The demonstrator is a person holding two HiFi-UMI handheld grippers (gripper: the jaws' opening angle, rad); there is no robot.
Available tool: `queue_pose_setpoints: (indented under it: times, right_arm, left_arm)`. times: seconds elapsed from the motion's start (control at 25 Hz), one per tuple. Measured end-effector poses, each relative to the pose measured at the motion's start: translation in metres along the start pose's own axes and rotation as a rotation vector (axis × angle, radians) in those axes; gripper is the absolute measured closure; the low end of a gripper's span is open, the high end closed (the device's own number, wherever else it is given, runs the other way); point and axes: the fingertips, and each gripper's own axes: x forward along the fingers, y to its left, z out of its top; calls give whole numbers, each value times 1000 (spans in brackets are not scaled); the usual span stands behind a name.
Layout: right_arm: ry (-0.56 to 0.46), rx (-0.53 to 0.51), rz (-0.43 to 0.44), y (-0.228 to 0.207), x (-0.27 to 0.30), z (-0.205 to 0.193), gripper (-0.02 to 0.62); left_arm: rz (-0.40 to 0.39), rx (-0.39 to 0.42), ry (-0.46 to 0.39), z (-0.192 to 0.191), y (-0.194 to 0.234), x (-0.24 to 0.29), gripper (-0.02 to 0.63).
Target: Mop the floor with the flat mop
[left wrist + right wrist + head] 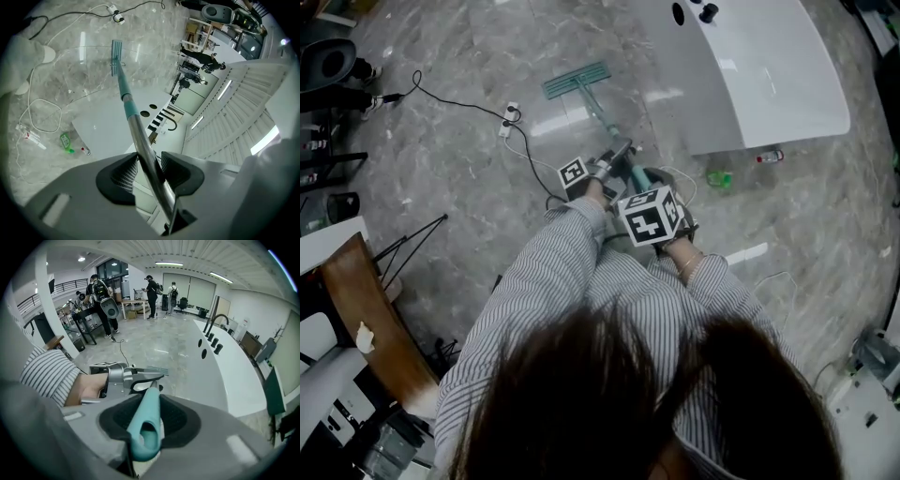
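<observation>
The flat mop's teal head [576, 81] lies on the grey marble floor [459, 150] ahead of me, its pole [602, 117] slanting back to my hands. My left gripper [614, 161] is shut on the metal pole [140, 140], which runs up to the mop head [116, 57]. My right gripper [667, 225] sits lower and is shut on the teal handle end [146, 427]. From the right gripper view, the left gripper [123, 378] shows just ahead, held by a hand in a striped sleeve.
A white curved counter [759, 75] stands right of the mop. A black cable with a white plug [508, 120] crosses the floor left of the mop. A green bottle [718, 177] and a small bottle [770, 157] lie by the counter. A wooden chair [370, 319] is at my left.
</observation>
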Motion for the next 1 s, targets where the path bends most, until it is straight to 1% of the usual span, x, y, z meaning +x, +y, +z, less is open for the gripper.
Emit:
queue_pose_setpoints:
  times: [0.32, 0.44, 0.6, 0.68, 0.8, 0.88, 1.0]
  right_arm:
    - [-1, 10, 3, -5, 1, 14, 486]
    - [1, 9, 3, -7, 10, 24, 486]
    - [-2, 21, 3, -13, 23, 42, 488]
    - [-7, 35, 1, -20, 34, 60, 488]
    - [-17, 51, 4, -31, 58, 99, 488]
    - [-22, 63, 3, -38, 77, 130, 488]
    - [-31, 72, -3, -43, 107, 188, 488]
  left_arm:
    - [1, 32, 18, 5, -10, 8, 449]
    - [13, 34, 17, 16, -14, 13, 440]
    - [4, 21, 1, 36, -23, 25, 439]
    - [-1, 17, -2, 52, -32, 37, 440]
    - [0, 8, 0, 88, -52, 61, 442]
    - [22, 11, 23, 115, -68, 78, 443]
    - [67, 33, 83, 163, -103, 103, 442]
